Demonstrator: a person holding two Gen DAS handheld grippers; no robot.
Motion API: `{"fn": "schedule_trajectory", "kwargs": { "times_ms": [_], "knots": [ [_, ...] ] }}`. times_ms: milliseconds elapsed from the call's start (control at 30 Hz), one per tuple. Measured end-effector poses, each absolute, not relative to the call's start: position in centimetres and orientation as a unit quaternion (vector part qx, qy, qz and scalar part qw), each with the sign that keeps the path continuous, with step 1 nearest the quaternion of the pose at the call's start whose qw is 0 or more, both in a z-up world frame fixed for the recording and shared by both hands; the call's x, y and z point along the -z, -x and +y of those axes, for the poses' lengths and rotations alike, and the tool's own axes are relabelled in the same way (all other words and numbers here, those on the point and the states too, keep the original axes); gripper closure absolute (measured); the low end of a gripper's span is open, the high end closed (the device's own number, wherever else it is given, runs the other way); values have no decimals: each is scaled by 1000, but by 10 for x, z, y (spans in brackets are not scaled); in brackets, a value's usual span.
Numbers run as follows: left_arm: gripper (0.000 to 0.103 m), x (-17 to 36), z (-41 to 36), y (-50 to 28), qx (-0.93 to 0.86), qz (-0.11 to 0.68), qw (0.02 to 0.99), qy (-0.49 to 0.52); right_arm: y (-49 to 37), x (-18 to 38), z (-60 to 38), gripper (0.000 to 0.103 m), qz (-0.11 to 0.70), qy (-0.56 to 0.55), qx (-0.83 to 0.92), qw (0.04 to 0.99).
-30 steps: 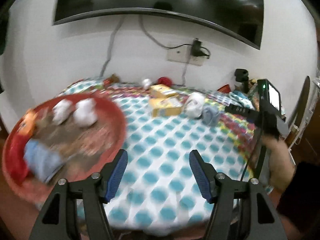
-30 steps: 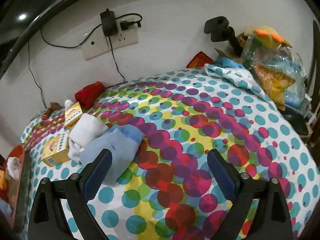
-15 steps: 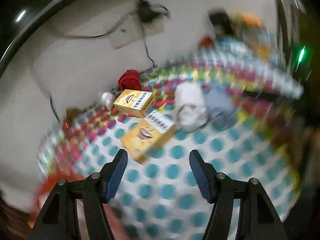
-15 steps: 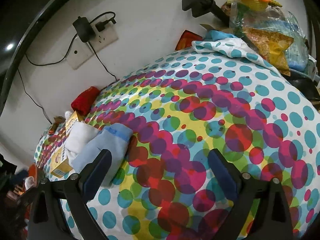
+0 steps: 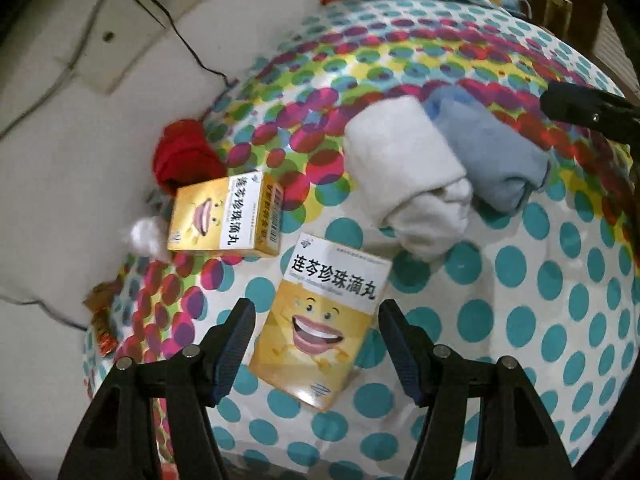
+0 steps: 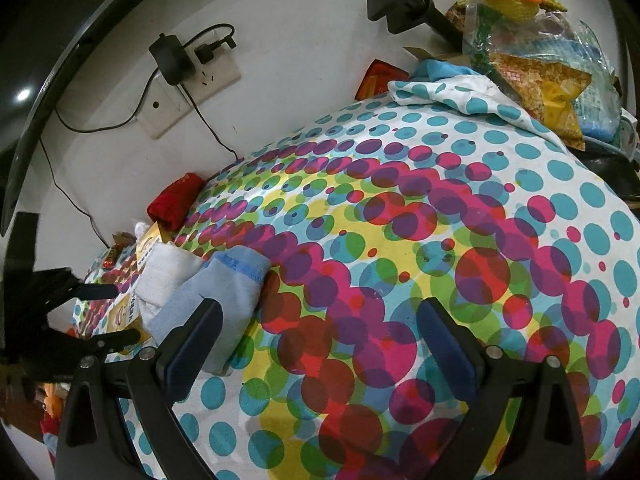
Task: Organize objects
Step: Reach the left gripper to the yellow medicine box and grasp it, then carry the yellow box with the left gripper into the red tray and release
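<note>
In the left wrist view my left gripper (image 5: 314,330) is open, its fingers on either side of a yellow box with a smiling face (image 5: 320,320) that lies flat on the polka-dot cloth. A second yellow box (image 5: 224,216) lies behind it. A rolled white cloth (image 5: 404,176) and a rolled light-blue cloth (image 5: 488,152) lie to the right. In the right wrist view my right gripper (image 6: 320,332) is open and empty over the cloth, with the light-blue roll (image 6: 216,300) by its left finger and the white roll (image 6: 164,276) beyond.
A red cloth bundle (image 5: 184,156) and a white wad (image 5: 146,234) sit by the wall. A wall socket with a charger and cable (image 6: 180,64) is behind. Bags and a knitted toy (image 6: 532,60) crowd the far right corner. The left gripper (image 6: 80,320) shows at the left edge.
My left gripper has swung away from the red tray and closed in on the nearer yellow box. My right gripper has shifted slightly, still open over the cloth.
</note>
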State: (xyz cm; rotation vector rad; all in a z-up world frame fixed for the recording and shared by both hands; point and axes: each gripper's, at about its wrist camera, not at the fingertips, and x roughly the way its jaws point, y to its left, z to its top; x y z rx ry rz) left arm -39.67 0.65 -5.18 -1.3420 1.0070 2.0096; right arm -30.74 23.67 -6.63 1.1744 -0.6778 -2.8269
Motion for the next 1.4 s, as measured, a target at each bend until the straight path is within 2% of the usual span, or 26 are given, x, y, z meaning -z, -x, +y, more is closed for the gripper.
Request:
{"fn": "schedule_trajectory", "kwargs": {
  "times_ms": [200,433,767,900,1400],
  "knots": [
    [37,63,-1,409,-737,336,280,515,307,66,237,5,-216,-375,901,4],
    [46,64,4,382,-784,316,241,477,308,66,238,4,-217,-375,902,4],
    [46,10,13,324,-870,189,137,434,307,66,237,4,-217,-375,901,5],
    [46,-15,11,296,-890,161,102,415,307,66,237,3,-216,-375,901,4],
    [46,-35,-88,225,-911,131,-10,391,310,65,227,0,-209,-380,901,3]
  ]
}}
